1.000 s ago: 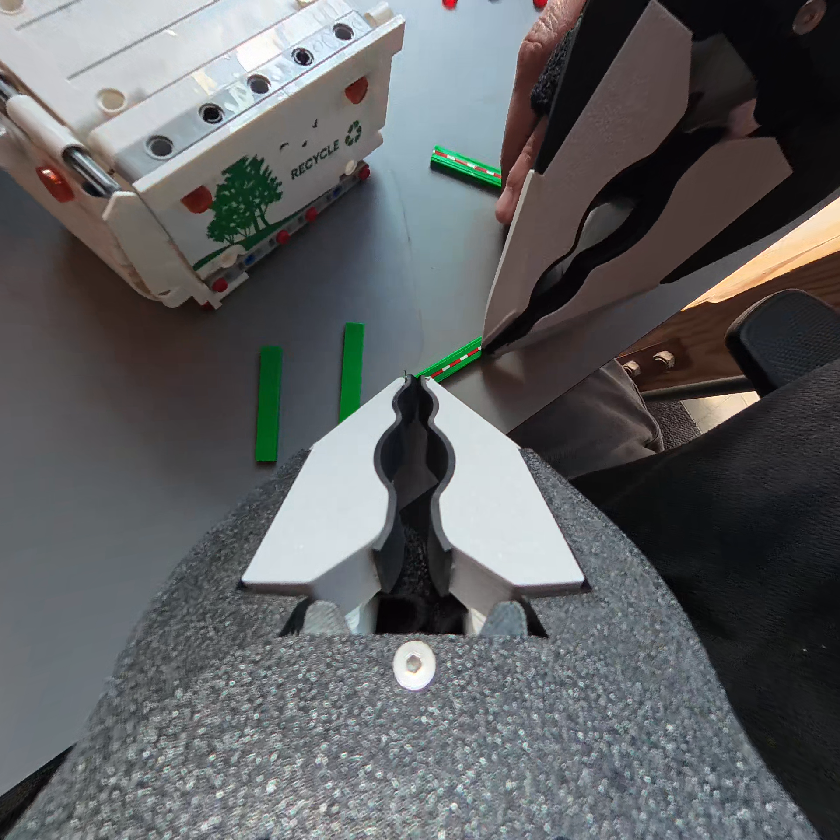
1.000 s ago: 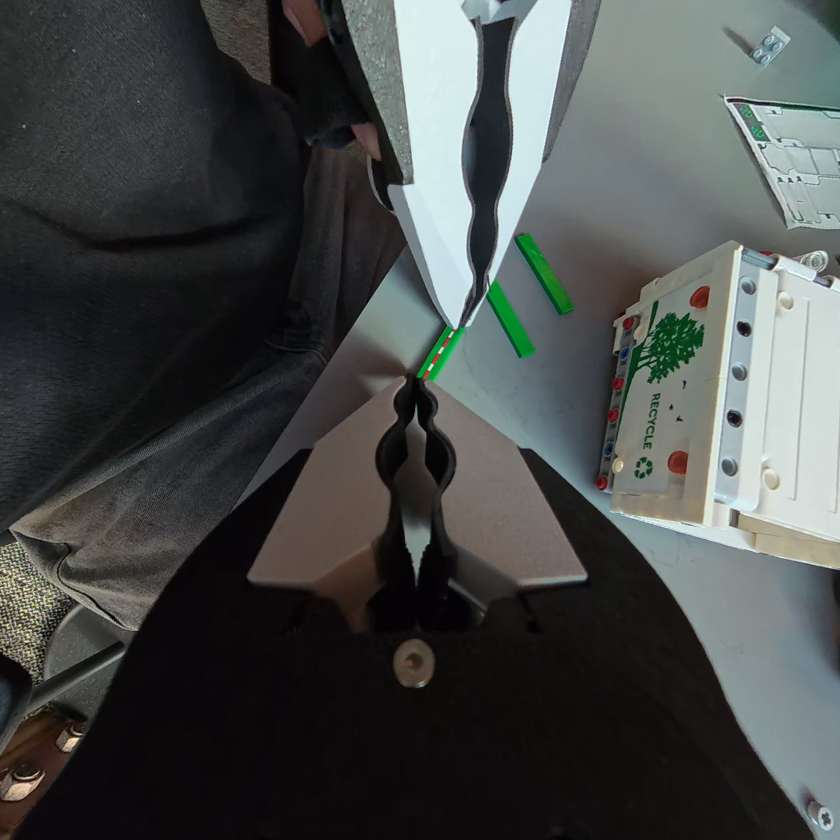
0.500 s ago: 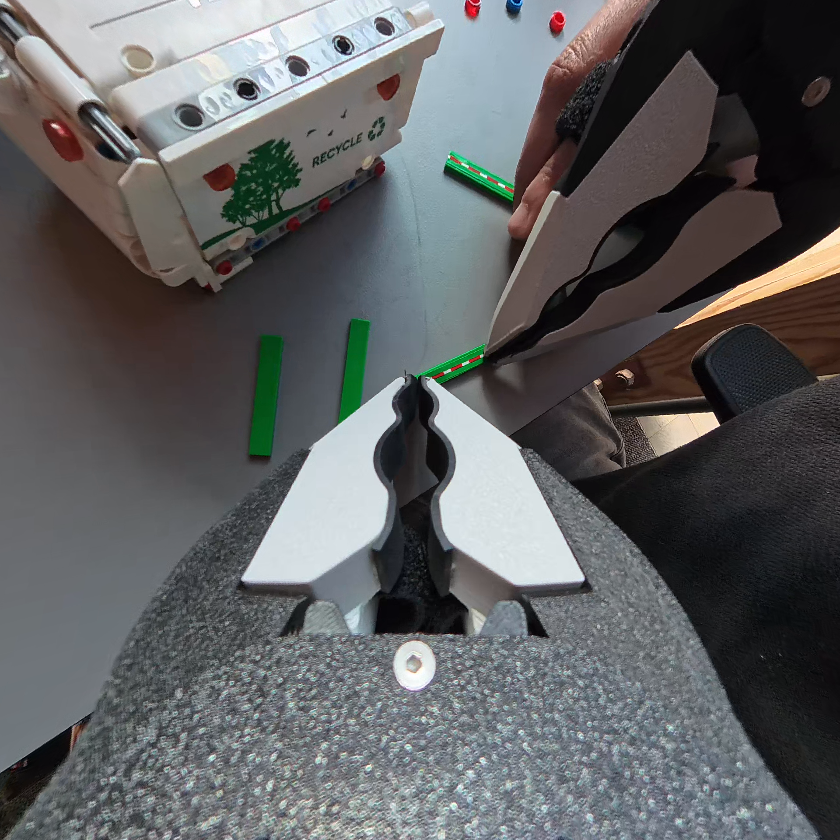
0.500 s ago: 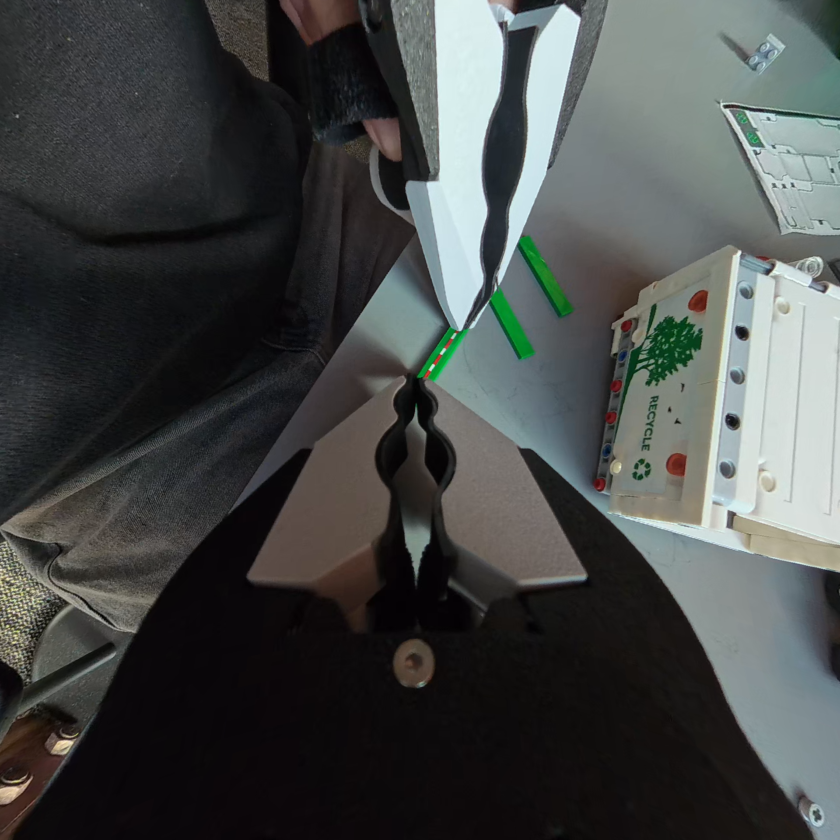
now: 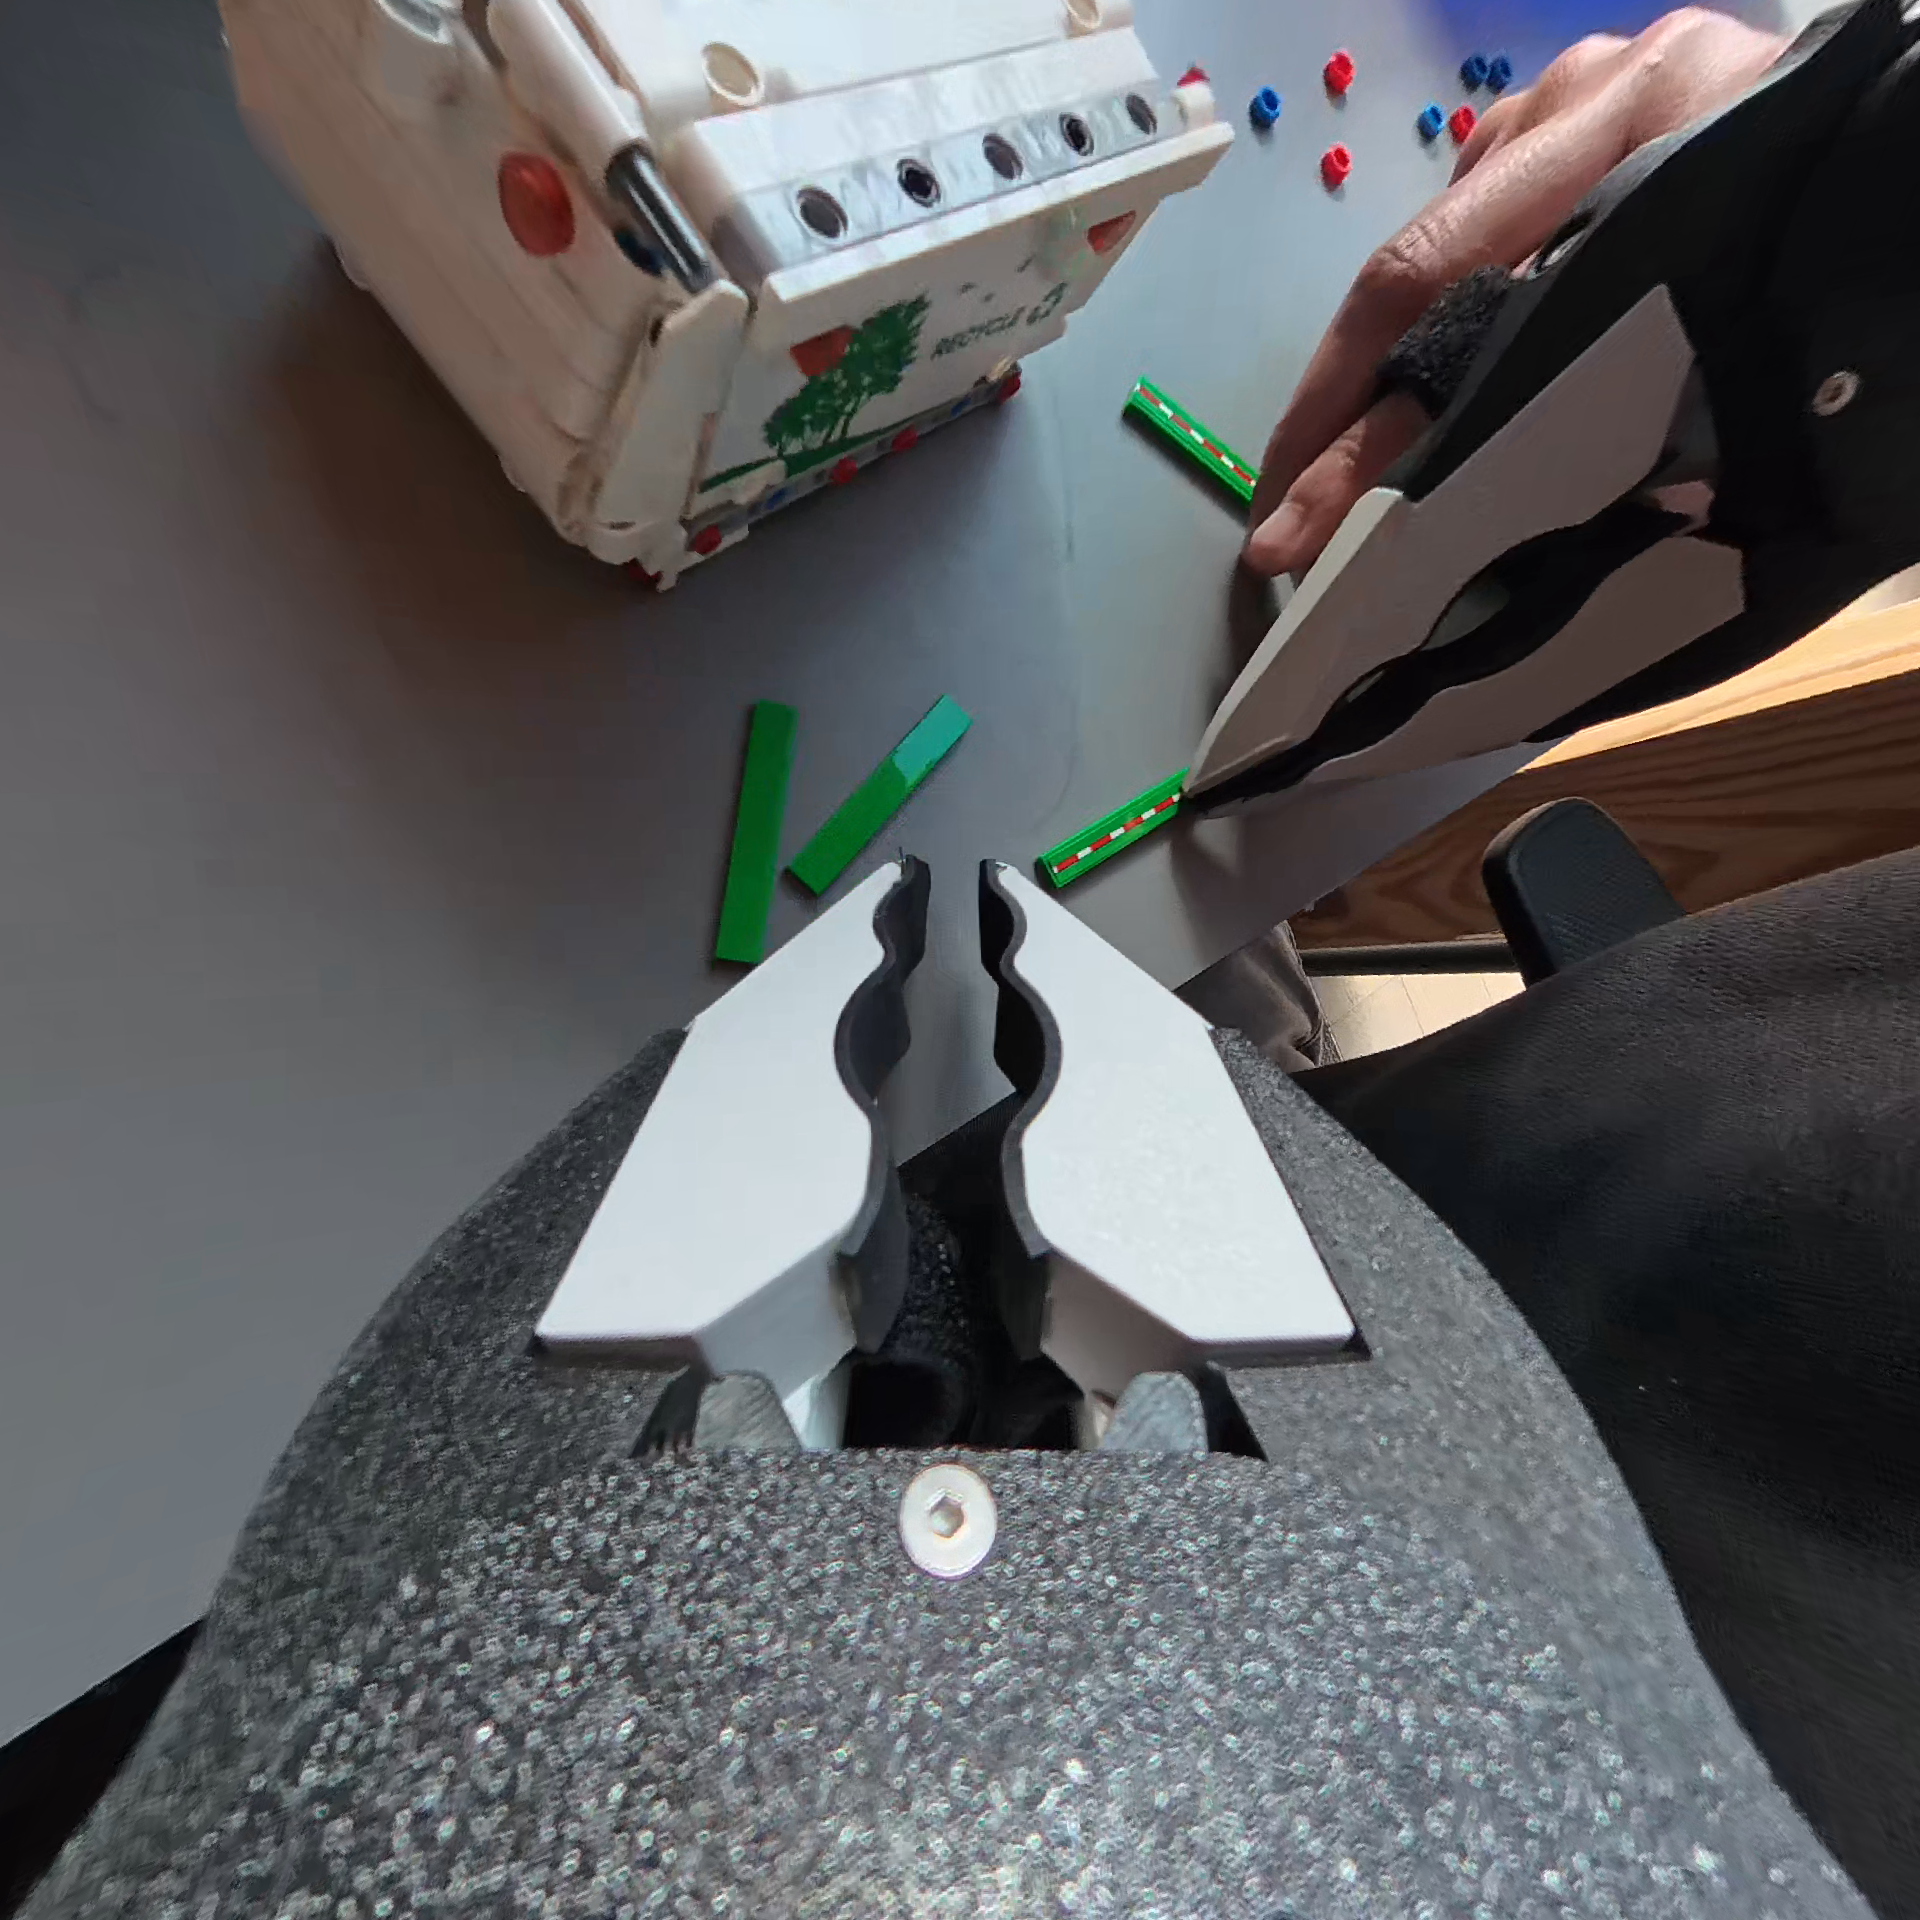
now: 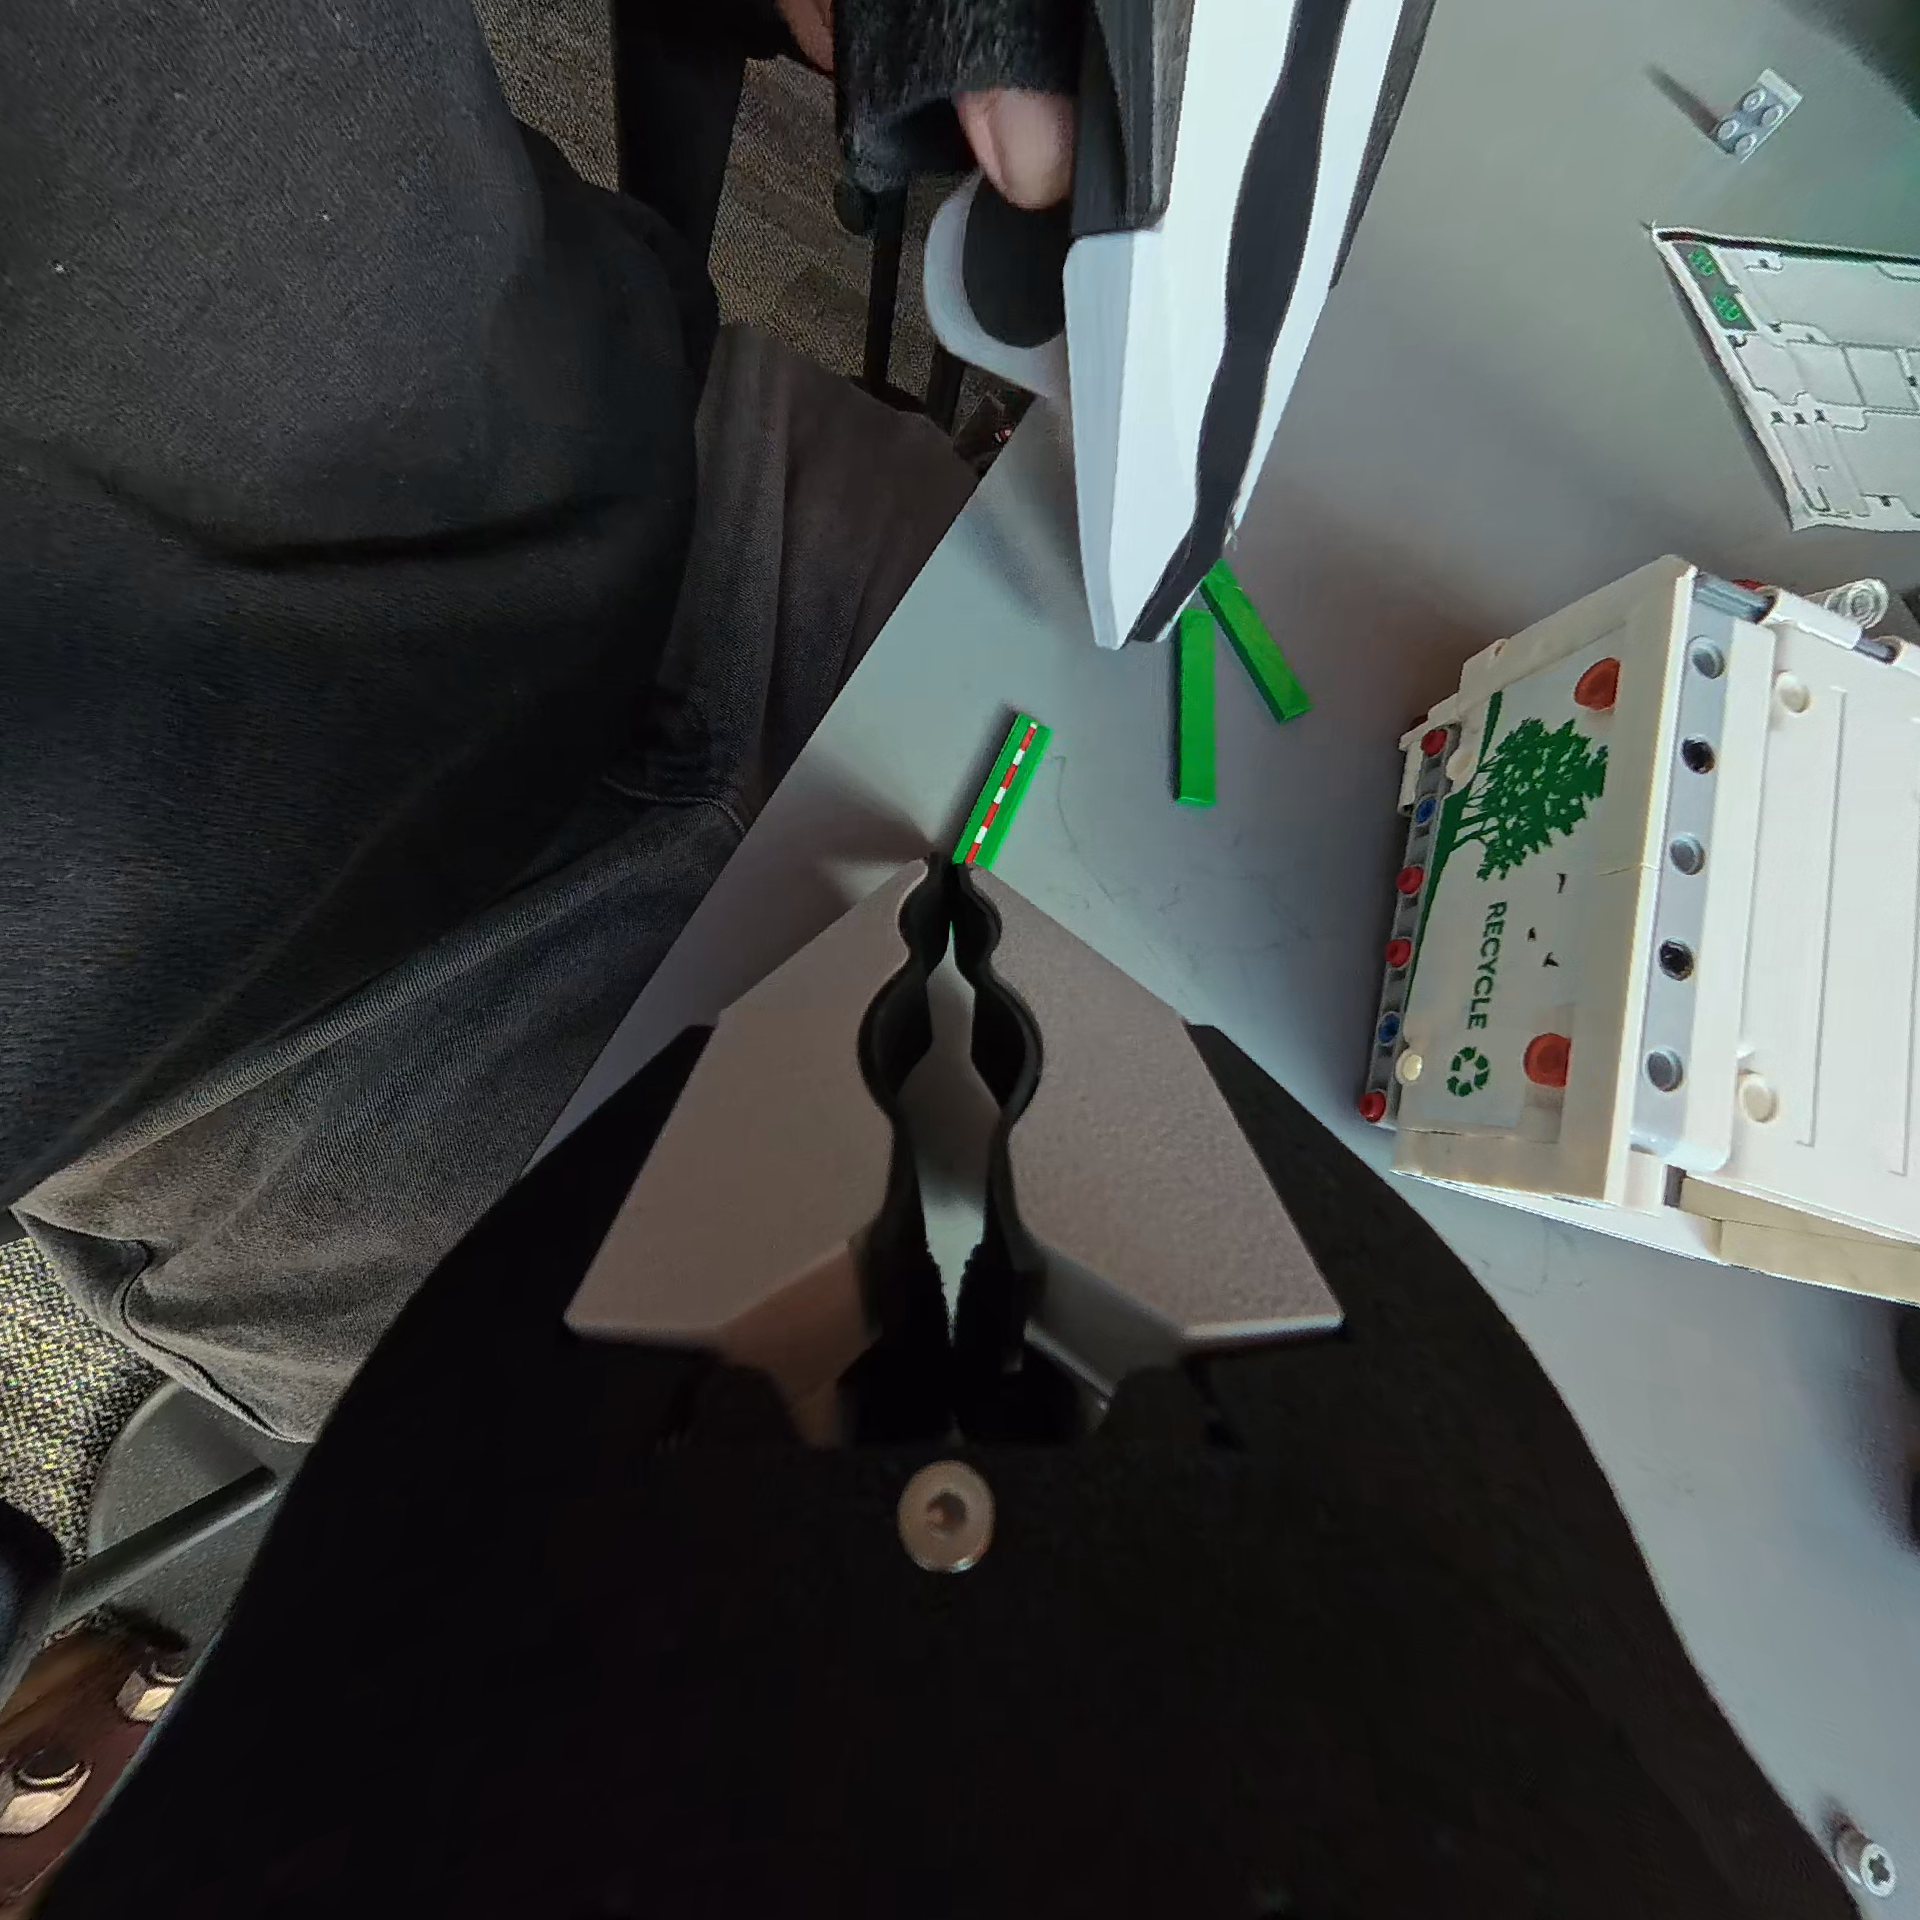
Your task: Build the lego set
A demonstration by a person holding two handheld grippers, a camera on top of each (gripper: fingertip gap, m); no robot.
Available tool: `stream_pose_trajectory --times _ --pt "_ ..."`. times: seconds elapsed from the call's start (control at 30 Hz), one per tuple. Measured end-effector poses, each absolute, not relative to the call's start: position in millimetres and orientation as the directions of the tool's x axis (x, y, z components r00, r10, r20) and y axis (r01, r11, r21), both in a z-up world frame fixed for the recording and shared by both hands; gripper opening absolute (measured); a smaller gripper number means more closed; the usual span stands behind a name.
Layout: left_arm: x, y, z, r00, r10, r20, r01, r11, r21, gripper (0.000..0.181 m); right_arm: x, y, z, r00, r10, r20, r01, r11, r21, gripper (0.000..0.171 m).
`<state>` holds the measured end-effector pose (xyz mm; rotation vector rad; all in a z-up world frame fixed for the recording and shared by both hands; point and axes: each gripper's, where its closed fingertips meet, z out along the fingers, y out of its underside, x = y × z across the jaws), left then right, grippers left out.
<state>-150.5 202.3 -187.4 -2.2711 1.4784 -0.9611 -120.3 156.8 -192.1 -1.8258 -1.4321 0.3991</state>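
Observation:
A striped green tile [image 5: 1112, 828] lies near the table's front edge. My right gripper [image 6: 945, 868] is shut on its near end, and a green sliver shows between the jaws; the tile [image 6: 1003, 795] points away from it. In the left wrist view the right gripper [image 5: 1195, 795] touches the tile's right end. My left gripper [image 5: 951, 873] is slightly open and empty, just in front of two plain green tiles [image 5: 756, 831] [image 5: 883, 795]. In the right wrist view its tips [image 6: 1184, 613] hover over those tiles [image 6: 1195, 717]. The white truck body [image 5: 727, 260] stands behind.
A second striped green tile [image 5: 1190, 438] lies by the person's hand. Several red and blue studs [image 5: 1340, 114] lie at the far right. An instruction sheet [image 6: 1808, 364] and a small grey plate [image 6: 1756, 109] lie beyond the truck body [image 6: 1662, 914]. The table edge and the person's lap are close by. The gap from one gripper's tips to the other's is roughly 6 centimetres.
My left gripper has opened, left the striped tile and moved toward the plain green tiles. One plain tile now lies askew. My right gripper has stayed shut on the striped tile.

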Motion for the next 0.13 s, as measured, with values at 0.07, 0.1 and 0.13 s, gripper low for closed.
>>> stream_pose_trajectory --times 0.07,0.1,0.13 --pt "-148.0 200.3 -175.5 0.194 -0.905 0.379 -0.700 -0.399 -0.592 0.008 -120.2 156.8 -192.0 0.320 0.926 0.203 0.683 -0.077 -0.726 0.000" --pt "-147.2 197.0 -170.2 0.139 -0.924 0.355 -0.705 -0.344 -0.620 0.008 -120.1 156.7 -192.0 0.319 0.926 0.201 0.683 -0.078 -0.727 0.000" --pt "-146.6 191.8 -165.4 0.074 -0.939 0.335 -0.711 -0.285 -0.643 0.011 -119.8 156.2 -191.8 0.317 0.928 0.198 0.682 -0.078 -0.727 0.000"
